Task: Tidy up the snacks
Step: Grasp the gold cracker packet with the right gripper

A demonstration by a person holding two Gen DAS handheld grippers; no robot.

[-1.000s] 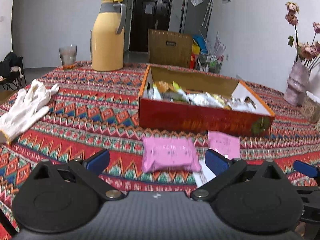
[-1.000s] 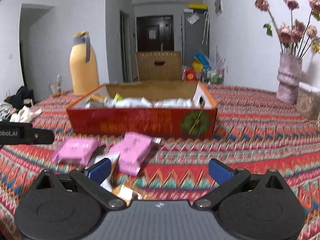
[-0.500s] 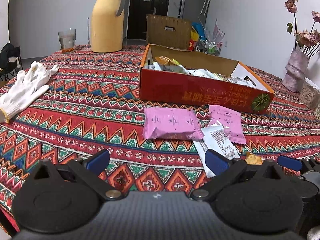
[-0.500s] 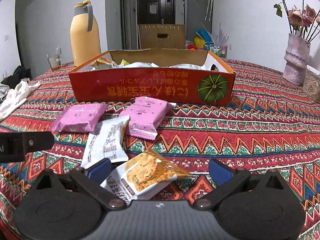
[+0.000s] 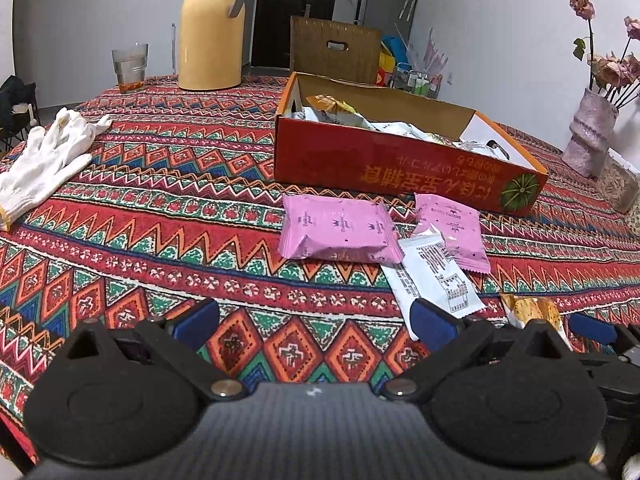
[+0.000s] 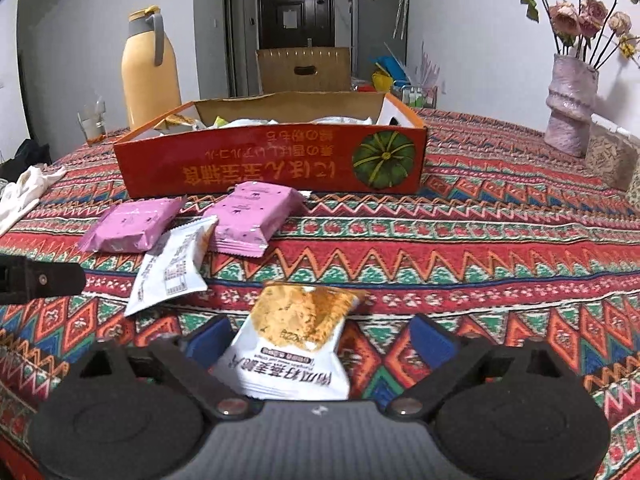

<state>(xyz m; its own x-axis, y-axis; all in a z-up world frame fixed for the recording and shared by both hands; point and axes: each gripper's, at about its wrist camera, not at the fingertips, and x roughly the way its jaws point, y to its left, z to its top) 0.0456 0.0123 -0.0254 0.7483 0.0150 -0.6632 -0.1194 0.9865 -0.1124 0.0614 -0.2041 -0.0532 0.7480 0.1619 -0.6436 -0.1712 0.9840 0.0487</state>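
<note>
At the bottom centre of the right wrist view, the right gripper point(image 6: 320, 338) straddles an orange-and-white snack packet point(image 6: 298, 342) lying flat on the patterned tablecloth point(image 6: 480, 264). Its jaws are closing, with the packet between them; a gap shows on the right side, so the pads do not appear to press on it yet. The packet is the nearest loose snack, which is probably why it is taken first.

At the bottom of the left wrist view, the left gripper point(image 5: 314, 322) stands wide open over bare cloth and holds nothing. It seems to wait its turn beside the other tool, whose blue tip shows at the lower right.

A little farther up, left of centre in the right wrist view, a white packet point(image 6: 172, 266) lies slanted, its far end overlapping the gap between two pink packets point(image 6: 132, 224) point(image 6: 254, 216). These sit just in front of the red box point(image 6: 272, 164), likely set out there to be sorted into it.

The box, in the middle of the frame, is open on top and already holds several wrappers, so I judge it the place the snacks belong.

Beyond it, at upper left, a yellow thermos point(image 6: 150, 76) and a glass point(image 6: 93, 122) stand clear of the work. At upper right is a vase of dried flowers point(image 6: 570, 108). White gloves point(image 5: 48, 156) lie at the left edge of the left wrist view.
</note>
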